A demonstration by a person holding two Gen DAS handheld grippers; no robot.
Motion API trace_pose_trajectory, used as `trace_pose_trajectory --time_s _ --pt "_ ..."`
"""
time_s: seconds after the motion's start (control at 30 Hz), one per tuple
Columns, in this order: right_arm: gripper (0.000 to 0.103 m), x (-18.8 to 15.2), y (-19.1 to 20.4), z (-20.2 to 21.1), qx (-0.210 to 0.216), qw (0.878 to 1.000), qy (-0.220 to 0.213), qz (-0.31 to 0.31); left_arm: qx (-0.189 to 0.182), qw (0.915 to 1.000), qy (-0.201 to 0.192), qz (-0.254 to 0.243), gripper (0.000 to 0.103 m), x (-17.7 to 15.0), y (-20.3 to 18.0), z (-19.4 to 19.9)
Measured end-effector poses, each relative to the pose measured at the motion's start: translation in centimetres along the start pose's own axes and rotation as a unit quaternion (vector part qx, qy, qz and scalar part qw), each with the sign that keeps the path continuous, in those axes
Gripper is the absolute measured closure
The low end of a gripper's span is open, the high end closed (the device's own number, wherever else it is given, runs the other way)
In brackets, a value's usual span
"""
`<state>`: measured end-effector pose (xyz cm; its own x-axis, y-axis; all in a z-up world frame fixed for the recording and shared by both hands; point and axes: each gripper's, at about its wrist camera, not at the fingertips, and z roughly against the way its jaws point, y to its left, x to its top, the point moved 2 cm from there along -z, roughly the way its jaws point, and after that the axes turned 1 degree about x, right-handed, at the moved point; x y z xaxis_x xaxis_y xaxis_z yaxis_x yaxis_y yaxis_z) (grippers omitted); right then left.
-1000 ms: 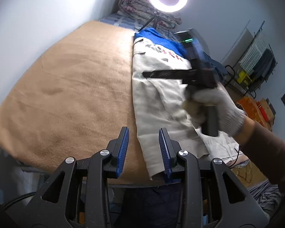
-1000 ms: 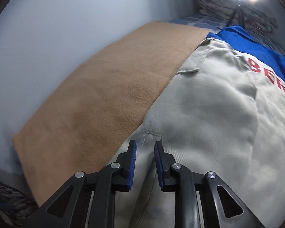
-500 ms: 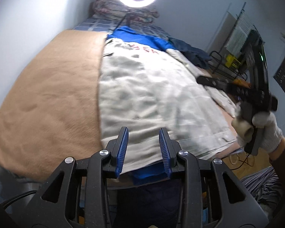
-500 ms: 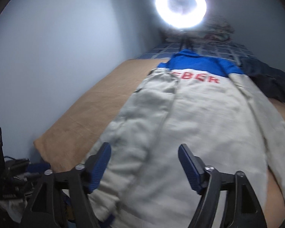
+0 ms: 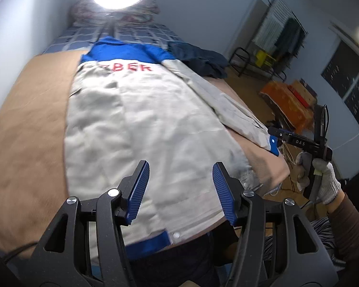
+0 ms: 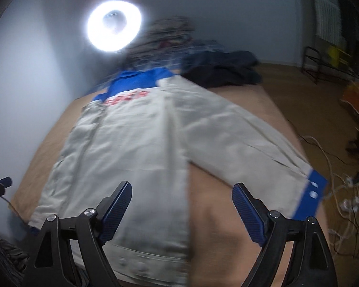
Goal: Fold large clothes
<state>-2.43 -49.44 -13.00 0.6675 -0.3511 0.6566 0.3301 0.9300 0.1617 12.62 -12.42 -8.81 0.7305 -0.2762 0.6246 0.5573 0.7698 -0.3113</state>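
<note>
Both pairs of fingers (image 5: pixel 223 189) (image 6: pixel 117 204) had just been opened, nothing between, above the jacket (image 5: pixel 141 124); its spread sleeve (image 6: pixel 246 141) was judged next to be folded inward.

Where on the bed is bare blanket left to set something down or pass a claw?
One wide strip of tan blanket runs between the wall and the jacket. A smaller wedge lies between the jacket's body and its spread sleeve. The head end is crowded: dark clothes and piled bedding.
</note>
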Motion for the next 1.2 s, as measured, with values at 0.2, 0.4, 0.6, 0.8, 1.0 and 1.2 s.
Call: trace_pose_trajectory --time_s 0.2,0.4,0.6,0.8,1.0,1.2 --pt "0.018 -1.6 -9.8 0.2 -0.022 0.991 0.005 -0.134 -0.004 0.9998 0.011 -0.013 0.047 0.7 -1.0 -2.5" --pt "0.035 -4.1 -17.2 -0.5 0.013 0.961 0.008 -0.278 -0.014 0.9989 0.044 -0.012 0.047 0.0 -1.3 -5.0" --pt "0.04 -5.9 -20.6 -1.6 0.014 0.938 0.013 -0.345 -0.01 0.9986 0.046 -0.022 0.047 -0.1 -1.6 -5.5" --pt "0.043 -6.9 -22.9 -3.4 0.006 0.928 0.025 -0.371 -0.009 0.9983 0.053 -0.025 0.047 -0.1 -1.8 -5.9" --pt "0.044 -7.0 -24.4 -4.5 0.023 0.922 0.004 -0.385 -0.002 0.9975 0.059 -0.039 0.047 -0.5 -2.1 -6.6" --pt "0.065 -6.2 -25.8 -5.8 0.046 0.914 -0.029 -0.401 -0.001 0.9962 0.068 -0.054 0.047 -1.0 -2.7 -7.3"
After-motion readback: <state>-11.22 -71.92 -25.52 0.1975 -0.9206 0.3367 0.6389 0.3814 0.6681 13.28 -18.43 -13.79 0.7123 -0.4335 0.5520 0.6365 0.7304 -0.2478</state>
